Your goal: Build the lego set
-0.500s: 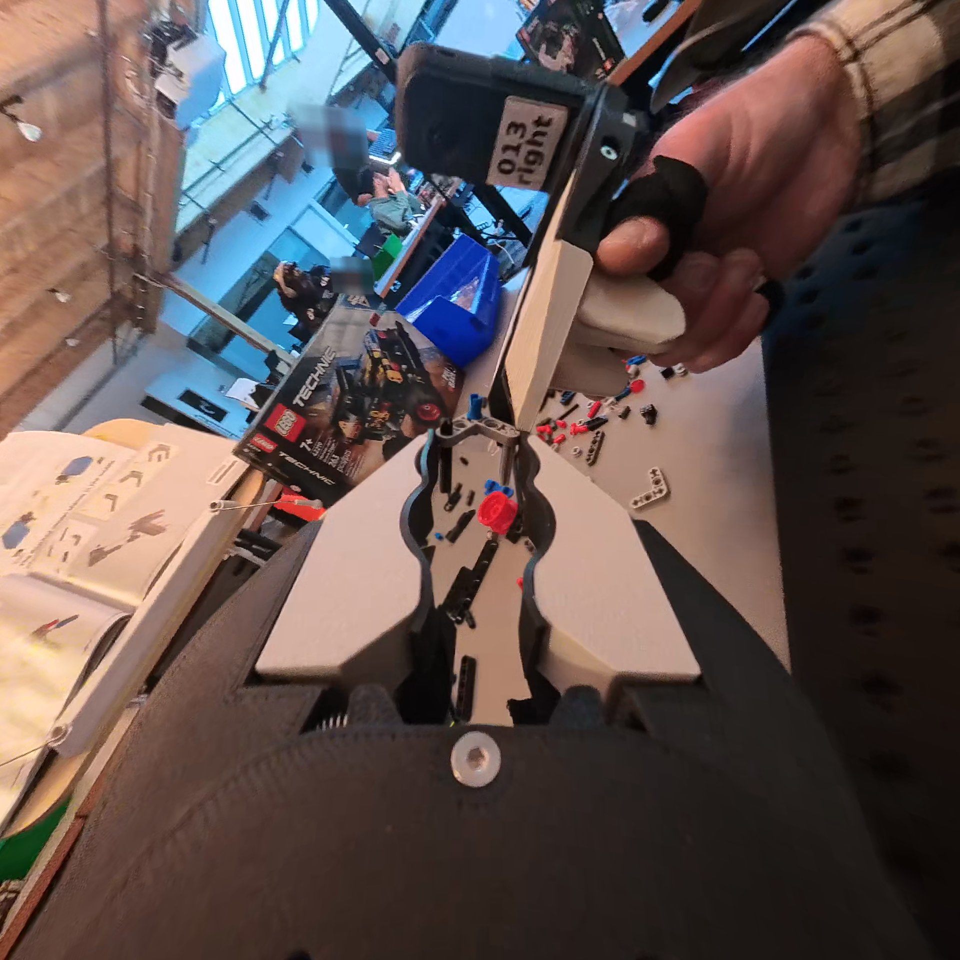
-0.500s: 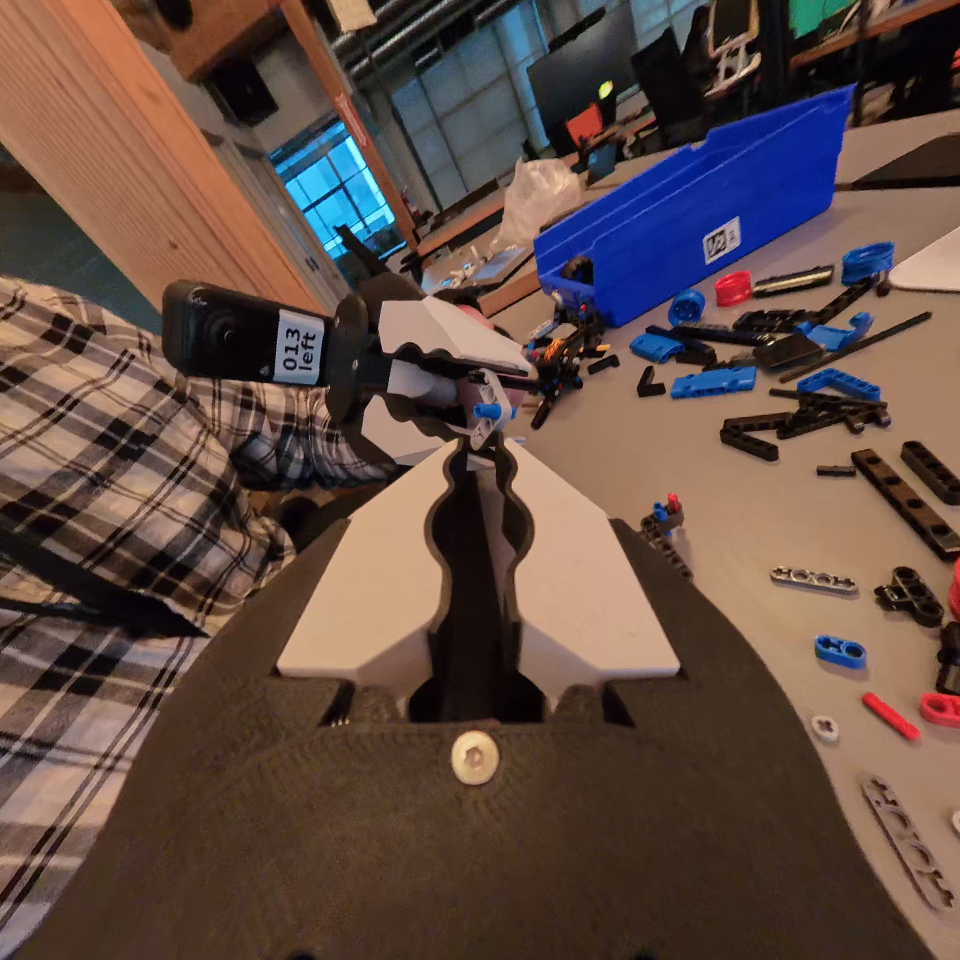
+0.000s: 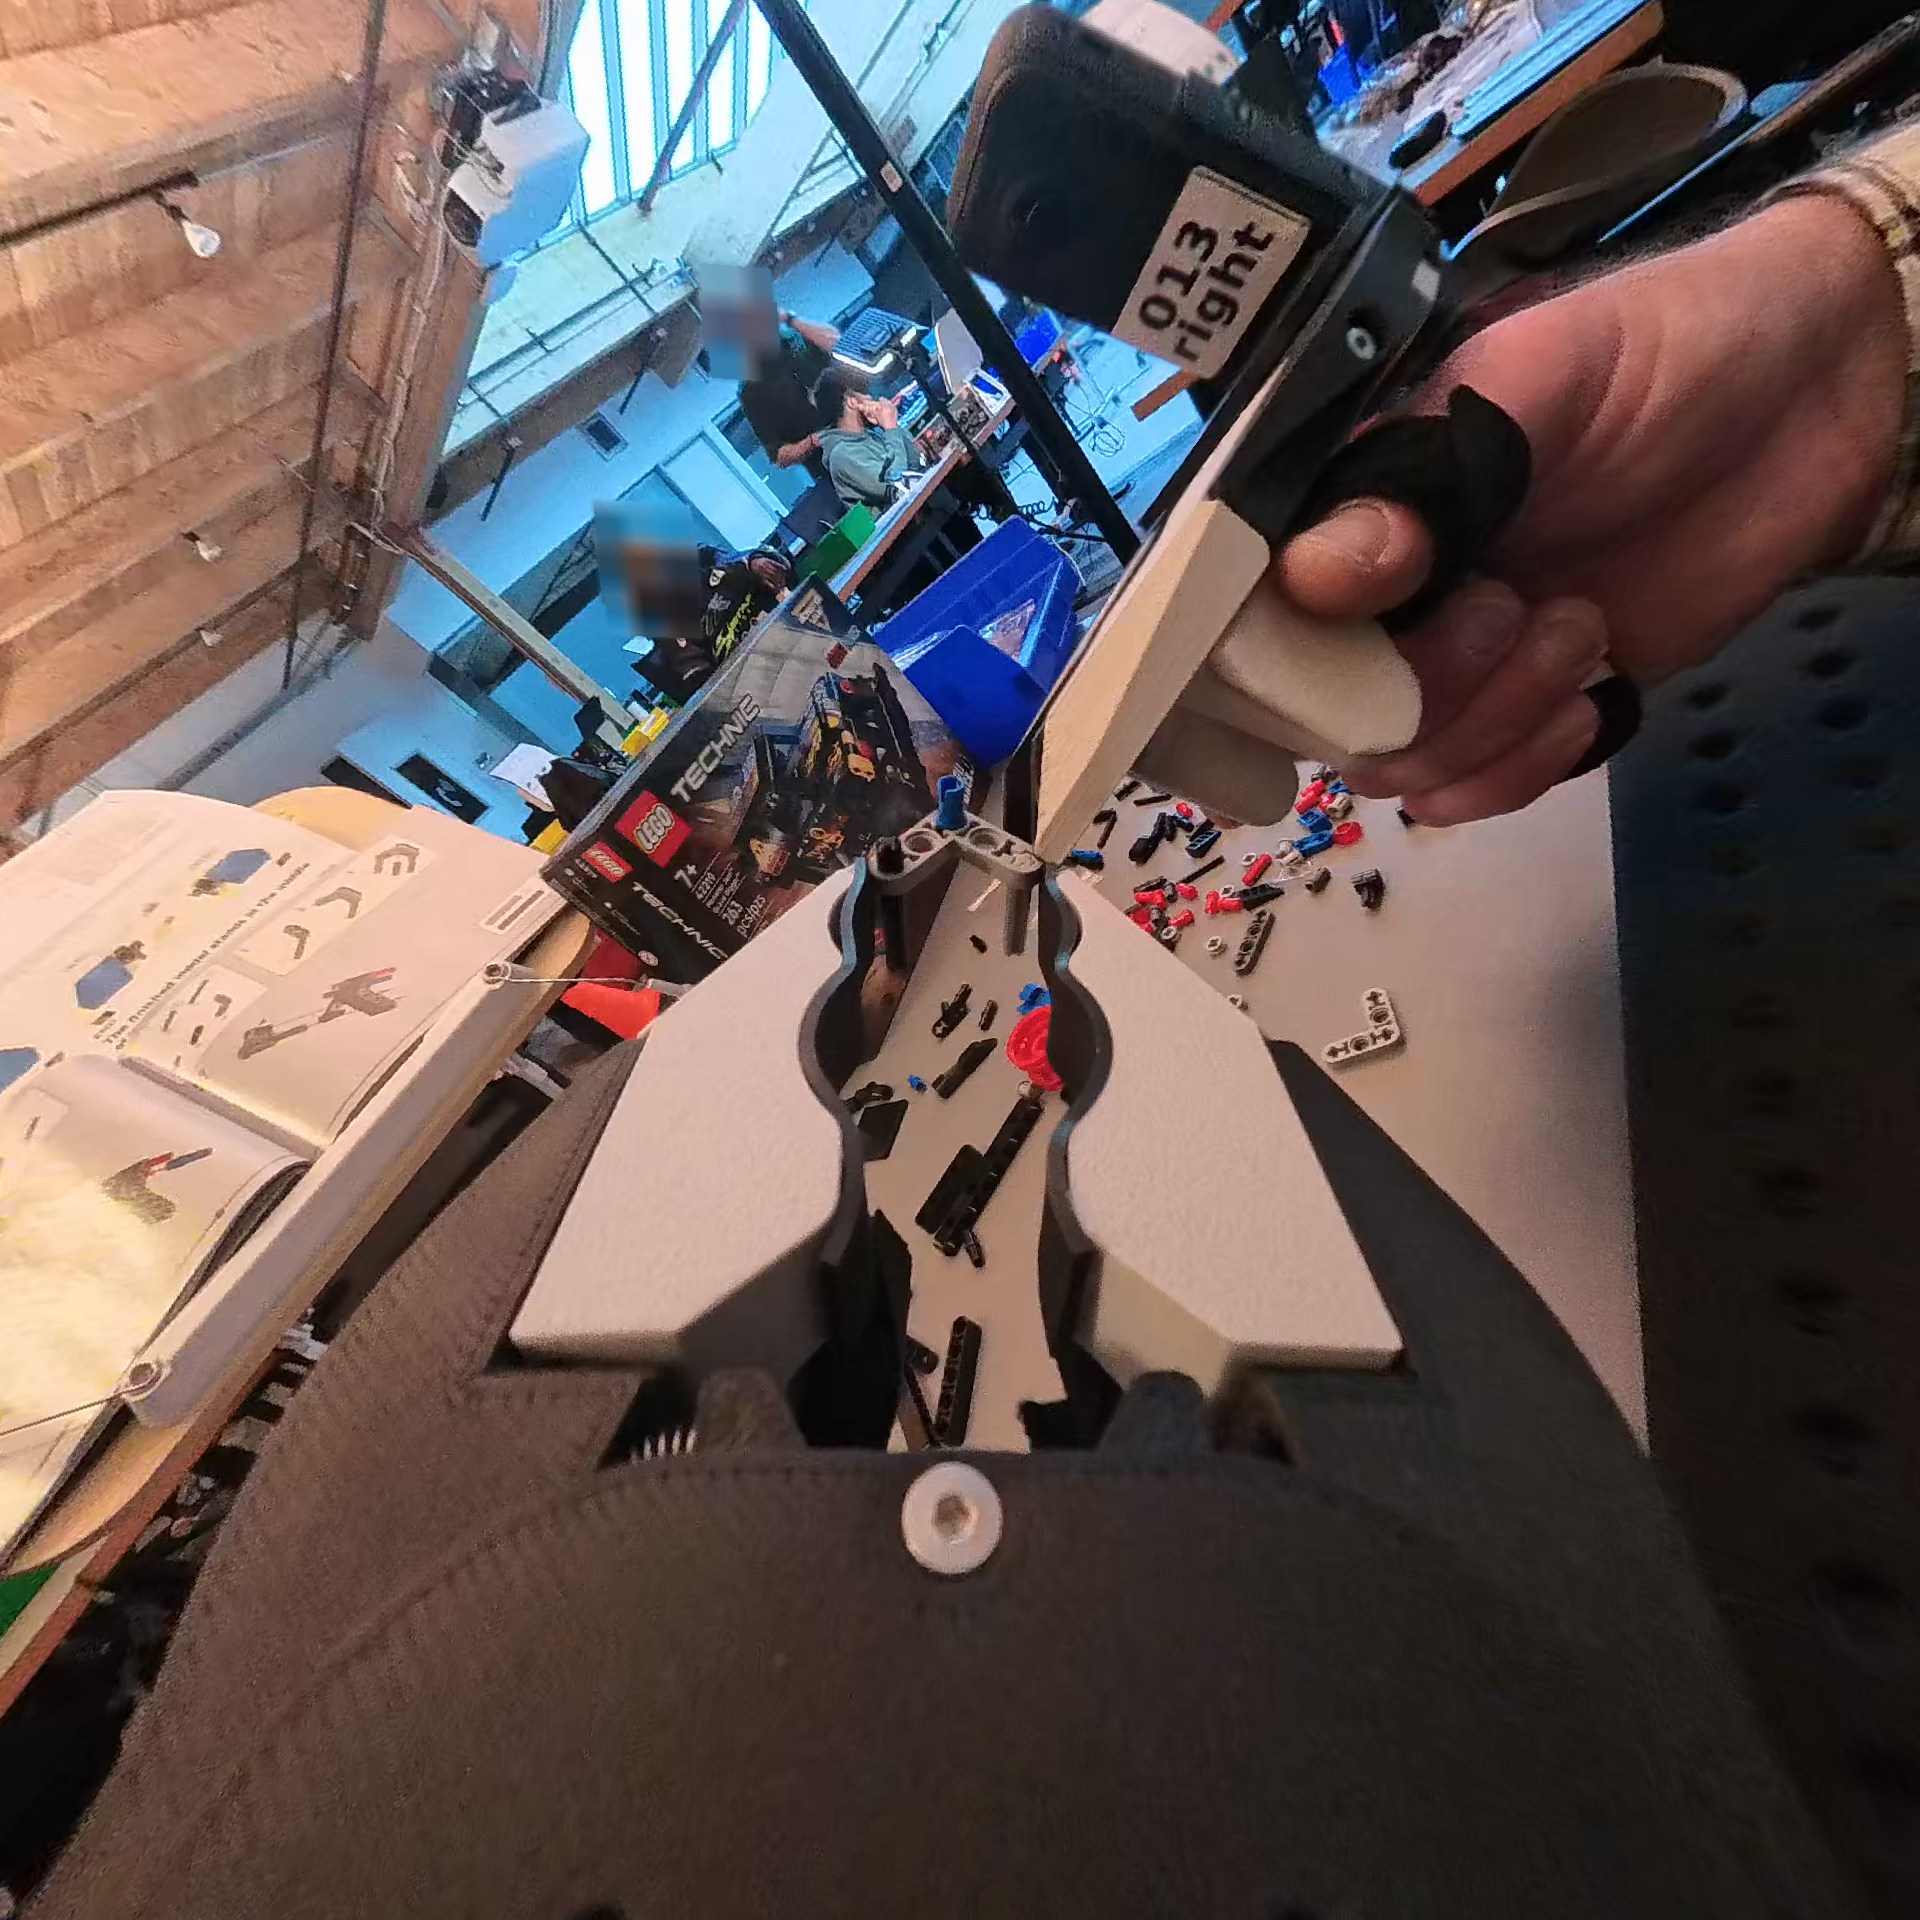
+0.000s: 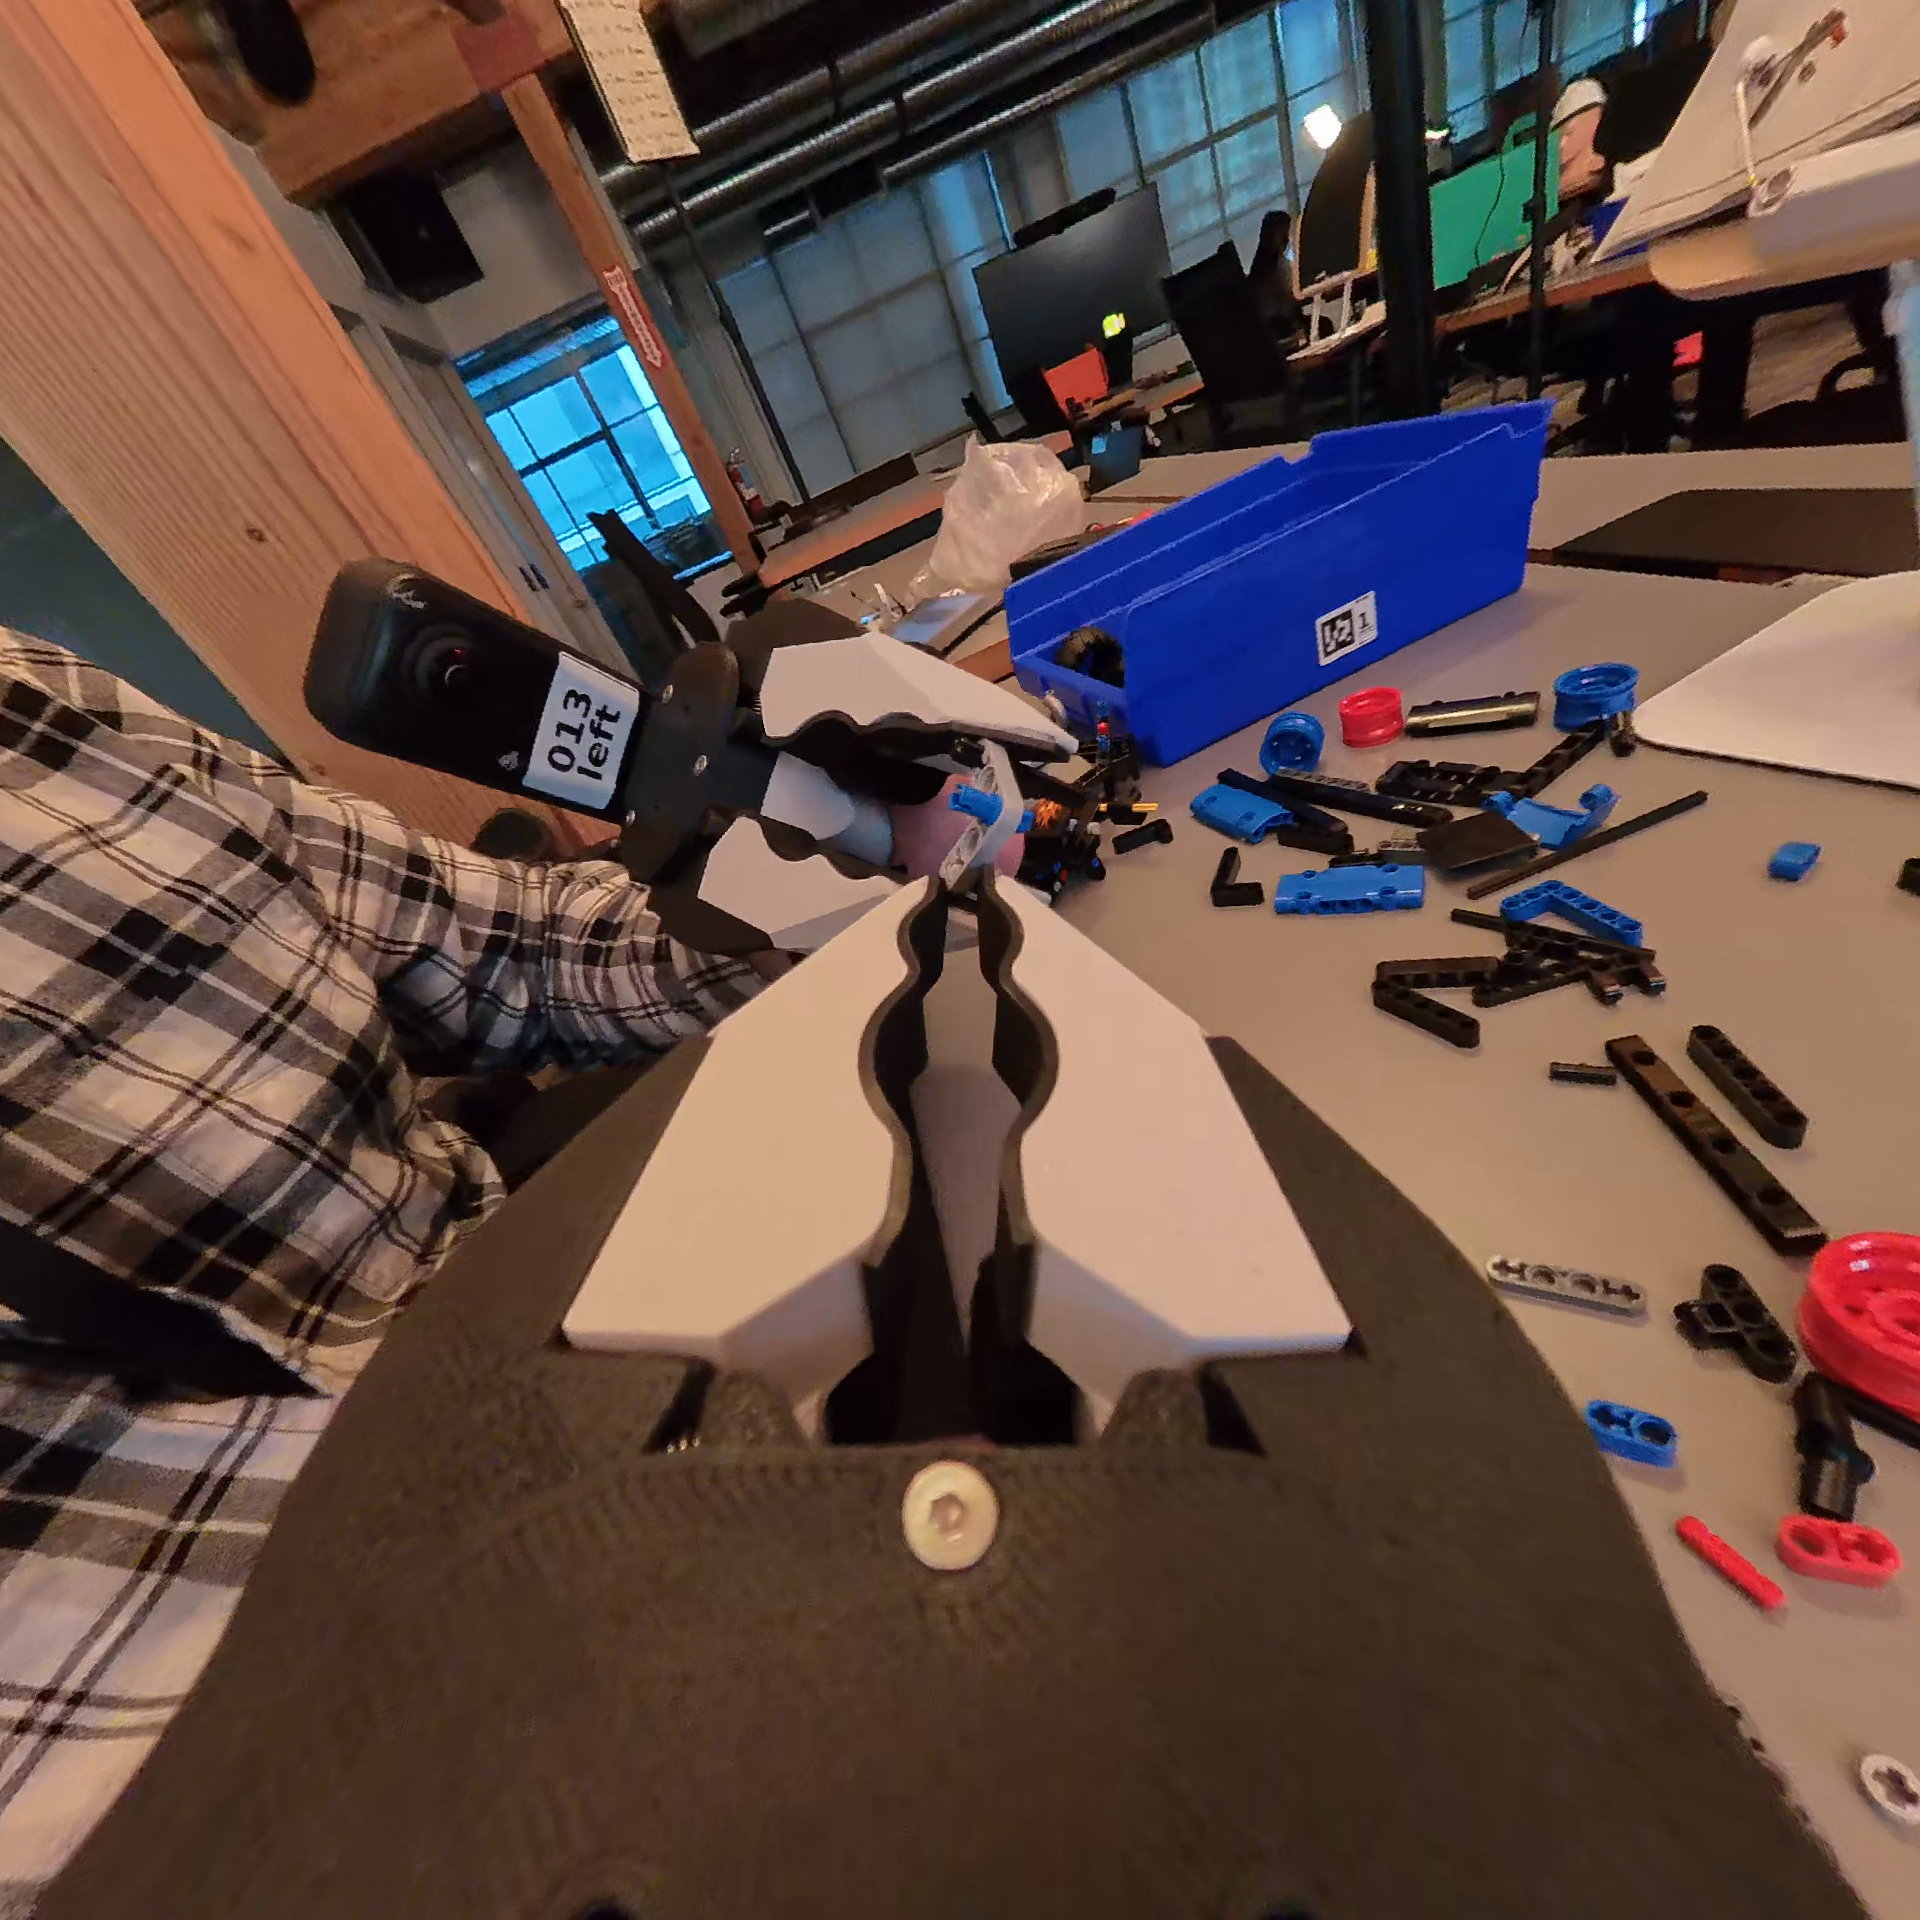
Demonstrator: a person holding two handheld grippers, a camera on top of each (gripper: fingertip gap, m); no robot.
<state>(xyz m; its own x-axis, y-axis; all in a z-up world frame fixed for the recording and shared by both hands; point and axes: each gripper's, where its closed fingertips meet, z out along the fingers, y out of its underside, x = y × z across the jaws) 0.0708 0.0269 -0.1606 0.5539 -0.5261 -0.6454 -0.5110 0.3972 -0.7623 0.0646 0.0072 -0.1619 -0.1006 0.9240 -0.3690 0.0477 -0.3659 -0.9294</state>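
My left gripper [image 3: 961, 871] is shut on a light grey Lego beam [image 3: 971, 840], held lengthwise between its fingertips, with a blue pin [image 3: 948, 798] standing in one hole. My right gripper [image 4: 964, 885] meets it from the side, its jaws nearly closed on the beam's end [image 4: 961, 857]. The blue pin [image 4: 971, 800] points sideways in the right wrist view. In the left wrist view the right gripper's white finger [image 3: 1132, 686] touches the beam's right end. Both are held above the grey table [image 4: 1299, 1091].
A blue bin [image 4: 1299, 623] stands at the back of the table, with a small black partial build [image 4: 1081, 821] before it. Loose black, blue and red pieces [image 4: 1538, 935] and a red wheel [image 4: 1870, 1320] lie to the right. The set's box [image 3: 748, 821] and an open instruction booklet [image 3: 208, 987] are to the left. My left and right fingertips are right by each other.
Both grippers stay together on the grey beam with the same grip. The pair has shifted and tilted slightly over the table.
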